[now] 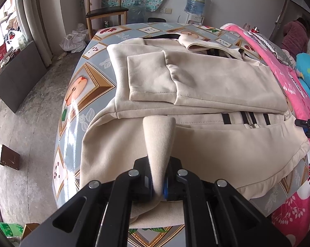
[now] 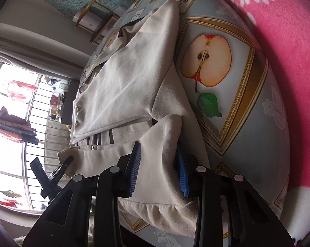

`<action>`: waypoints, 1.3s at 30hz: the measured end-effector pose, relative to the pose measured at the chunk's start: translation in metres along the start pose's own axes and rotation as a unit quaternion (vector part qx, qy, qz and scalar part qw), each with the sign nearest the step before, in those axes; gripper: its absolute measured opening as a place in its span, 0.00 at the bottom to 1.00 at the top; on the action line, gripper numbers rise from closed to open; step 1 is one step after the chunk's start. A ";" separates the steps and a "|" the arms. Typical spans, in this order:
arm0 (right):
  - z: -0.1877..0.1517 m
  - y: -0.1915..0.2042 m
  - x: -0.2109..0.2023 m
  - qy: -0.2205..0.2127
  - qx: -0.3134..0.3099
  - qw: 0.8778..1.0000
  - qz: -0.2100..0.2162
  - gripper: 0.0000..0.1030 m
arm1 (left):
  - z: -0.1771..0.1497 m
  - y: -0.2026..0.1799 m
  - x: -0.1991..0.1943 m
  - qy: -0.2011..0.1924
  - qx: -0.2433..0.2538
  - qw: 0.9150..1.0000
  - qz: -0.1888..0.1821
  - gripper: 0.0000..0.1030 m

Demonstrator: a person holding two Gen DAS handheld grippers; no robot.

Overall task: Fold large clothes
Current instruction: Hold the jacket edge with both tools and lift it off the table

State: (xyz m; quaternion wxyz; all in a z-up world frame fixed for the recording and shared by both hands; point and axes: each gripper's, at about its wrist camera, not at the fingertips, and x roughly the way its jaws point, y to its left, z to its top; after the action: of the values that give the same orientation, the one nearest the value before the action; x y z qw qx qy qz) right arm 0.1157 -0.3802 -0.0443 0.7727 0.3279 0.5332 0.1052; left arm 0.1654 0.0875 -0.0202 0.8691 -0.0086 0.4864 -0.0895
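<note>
A cream zip-up jacket [image 1: 216,78] lies partly folded on the fruit-print tablecloth [image 1: 89,76], one sleeve laid across its top. My left gripper [image 1: 158,177] is shut on a pinched ridge of the jacket's near hem, which rises between its fingers. In the right wrist view the same jacket [image 2: 118,82] stretches away to the left. My right gripper [image 2: 160,170] has a thick fold of the hem between its blue pads [image 2: 135,170], and the cloth fills the gap and touches both. The left gripper [image 2: 50,175] shows at the far hem corner. The right gripper [image 1: 309,123] peeks in at the edge.
A pink blanket [image 1: 288,82] covers the table's right side. Beyond the table stand a wooden chair [image 1: 105,10] and a water dispenser [image 1: 195,2]. A person [image 1: 295,37] bends over at far right. A dark cabinet [image 1: 17,76] and a box [image 1: 4,154] sit on the floor to the left.
</note>
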 end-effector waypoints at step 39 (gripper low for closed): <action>-0.031 0.063 0.022 -0.042 -0.160 0.955 -0.248 0.12 | 0.001 -0.010 0.014 0.011 0.043 0.998 0.053 0.07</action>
State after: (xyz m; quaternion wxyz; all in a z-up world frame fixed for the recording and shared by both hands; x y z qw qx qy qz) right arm 0.1089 -0.3084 -0.0284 0.8384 0.0617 0.5412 -0.0202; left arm 0.1713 0.0753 -0.0304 0.8668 0.0556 0.4914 -0.0640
